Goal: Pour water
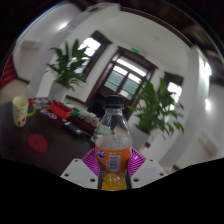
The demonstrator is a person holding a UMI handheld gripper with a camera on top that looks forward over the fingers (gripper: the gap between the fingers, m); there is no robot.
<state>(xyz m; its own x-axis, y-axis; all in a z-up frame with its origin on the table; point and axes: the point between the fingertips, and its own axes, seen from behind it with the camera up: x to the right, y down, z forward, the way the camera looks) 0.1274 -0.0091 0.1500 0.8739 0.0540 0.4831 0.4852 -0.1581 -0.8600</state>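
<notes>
Gripping one bottle [113, 152], the tool [113, 163] has its two fingers pressed against the bottle's sides, a purple pad [93, 160] showing on the inner face of each. That bottle stands upright between the fingers; it is clear plastic with a white cap, a label around its middle, and orange liquid in its lower part. White finger bodies spread out to either side below it.

Beyond the bottle lies a dark counter [45, 152]. One pale yellow cup [20, 109] stands upright on it, well apart from the bottle and off to the left of the fingers. One flat red round thing [37, 143] lies on the counter between the cup and the tool, nearer the cup. Farther back, a cluster of small items [72, 115] sits on the counter; they are too small to count or name, though some show red and white.

Two leafy green plants stand in the room behind: one plant [70, 65] to the left of the bottle, a second plant [158, 108] to its right. One dark-framed window [127, 73] shows on the far wall between them, above the bottle's cap.
</notes>
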